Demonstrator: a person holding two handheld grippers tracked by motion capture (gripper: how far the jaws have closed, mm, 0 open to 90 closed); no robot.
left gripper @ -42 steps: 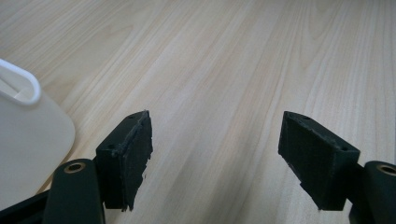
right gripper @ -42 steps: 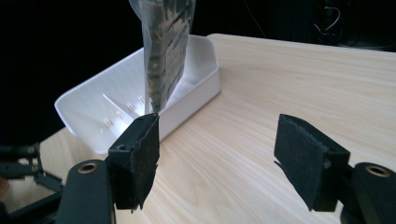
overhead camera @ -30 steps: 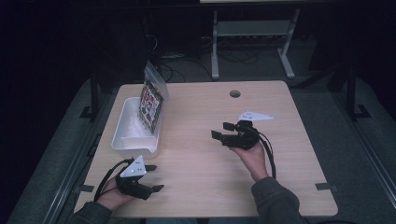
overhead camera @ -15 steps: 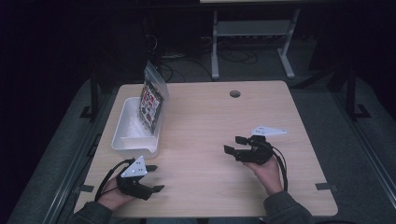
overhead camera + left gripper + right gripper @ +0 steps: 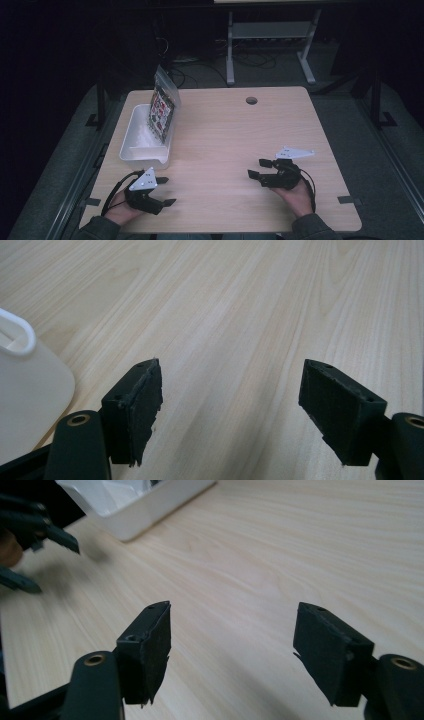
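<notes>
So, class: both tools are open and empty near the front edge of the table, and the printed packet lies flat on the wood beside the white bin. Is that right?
Not quite. In the high view the printed packet stands on edge inside the white bin, leaning on its right wall, not flat on the wood. The rest holds: the left tool and right tool are open and empty.

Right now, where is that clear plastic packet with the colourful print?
In the high view, the clear printed plastic packet stands propped in the far end of the white rectangular plastic tub, at the wooden table's left side, beyond the left tongs.
</notes>
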